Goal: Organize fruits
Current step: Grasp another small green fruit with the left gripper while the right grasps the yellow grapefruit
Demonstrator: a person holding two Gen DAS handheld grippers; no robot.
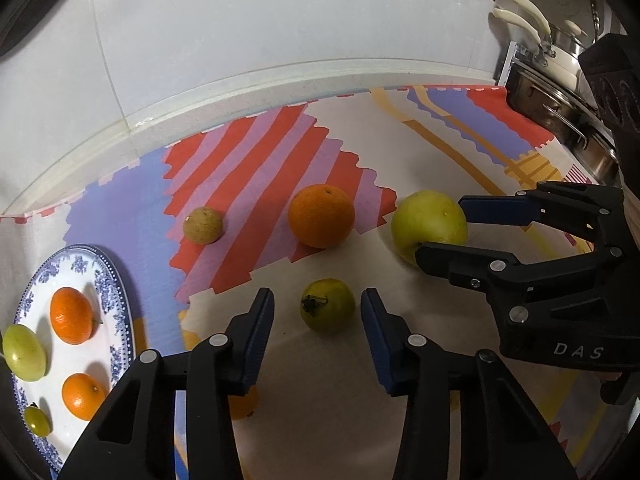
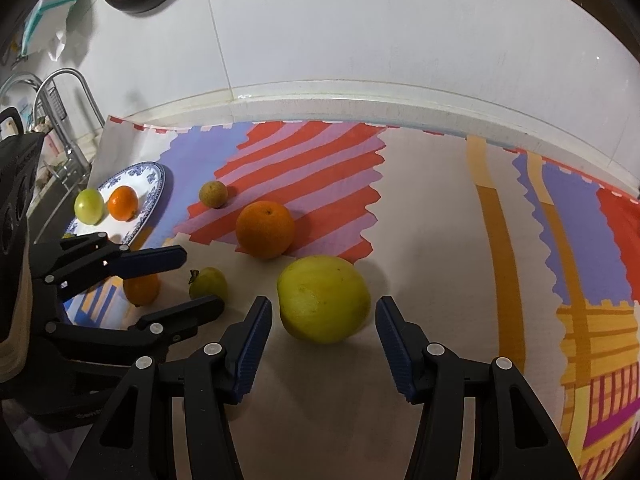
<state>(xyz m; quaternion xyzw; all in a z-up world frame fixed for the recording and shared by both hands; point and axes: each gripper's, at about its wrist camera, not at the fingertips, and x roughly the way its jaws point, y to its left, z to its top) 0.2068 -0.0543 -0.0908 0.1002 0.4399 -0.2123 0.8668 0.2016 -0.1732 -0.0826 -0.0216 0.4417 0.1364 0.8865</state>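
My left gripper (image 1: 318, 306) is open, its fingertips either side of a small green fruit with a dry calyx (image 1: 328, 309) on the mat; it also shows in the right wrist view (image 2: 209, 285). My right gripper (image 2: 324, 314) is open around a large yellow-green citrus (image 2: 323, 299), seen too in the left wrist view (image 1: 429, 225). A big orange (image 1: 321, 216) and a small brown fruit (image 1: 203, 225) lie farther back. A blue-patterned plate (image 1: 114, 300) at the left holds two small oranges and two green fruits.
A small orange (image 2: 141, 289) lies on the mat under my left gripper's finger. Steel pots (image 1: 560, 92) stand at the far right. A sink rack (image 2: 60, 120) is at the left. A white wall runs behind the colourful mat (image 1: 420, 144).
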